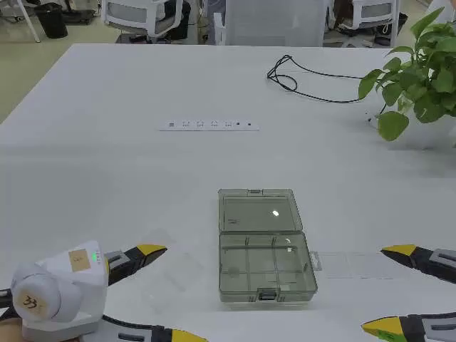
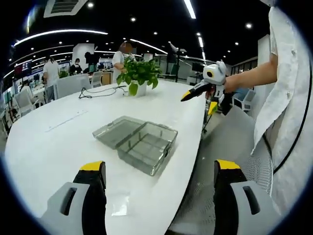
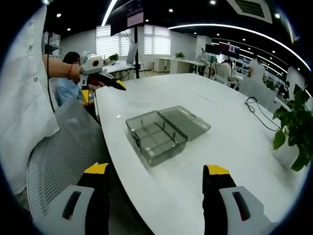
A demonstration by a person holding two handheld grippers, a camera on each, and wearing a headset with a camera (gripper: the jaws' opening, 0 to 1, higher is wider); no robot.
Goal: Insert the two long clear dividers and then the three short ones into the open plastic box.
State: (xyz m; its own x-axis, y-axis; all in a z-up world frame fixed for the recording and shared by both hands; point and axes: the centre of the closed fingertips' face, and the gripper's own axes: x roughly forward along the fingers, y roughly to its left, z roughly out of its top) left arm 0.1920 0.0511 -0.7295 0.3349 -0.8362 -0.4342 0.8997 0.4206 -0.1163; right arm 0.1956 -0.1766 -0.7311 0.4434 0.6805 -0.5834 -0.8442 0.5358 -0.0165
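**A:** Where is everything?

**B:** The box (image 1: 221, 267) sits open on the table (image 1: 107, 178), its lid (image 1: 260, 211) lying flat at 12 o'clock. Clear dividers (image 1: 349, 264) lie just beside it at 3 o'clock, and fainter clear pieces (image 1: 174, 274) at 9 o'clock. The left gripper (image 1: 161, 292) at 8 o'clock and the right gripper (image 1: 388, 288) at 4 o'clock both have their jaws spread wide, holding nothing.

**A:** How will they handle?

**B:** Probably light, thin, stiff and slick. They lie flat, so I'd nip 1 short end and tip it up.

**A:** Anything unclear?

**B:** The plastic nearly vanishes against the white. I can't count pieces or tell long from short. Lines inside the base could be slots or dividers already seated.
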